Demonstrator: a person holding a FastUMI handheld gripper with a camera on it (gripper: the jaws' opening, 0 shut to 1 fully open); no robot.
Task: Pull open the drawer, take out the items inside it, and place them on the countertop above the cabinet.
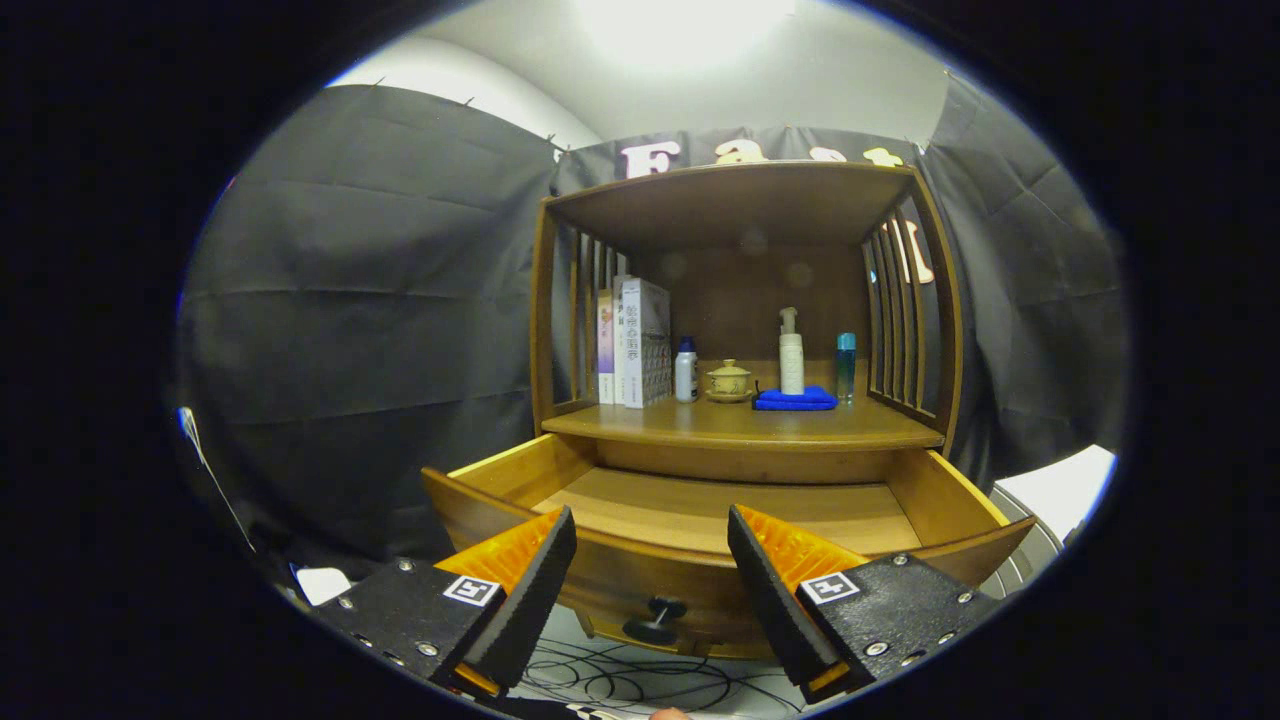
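My tool [652, 560] hangs wide and empty over the pulled-out brown wooden drawer [700, 520], no items visible inside from here, so next I'd dip closer to check.

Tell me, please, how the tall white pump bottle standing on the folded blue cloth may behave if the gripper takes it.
The tall white pump bottle is narrow for its height, so it may tip if pushed near its top. It stands on the folded blue cloth, a soft base, probably less steady than wood. Its smooth wall could slip. The gripper is open, empty, before the drawer.
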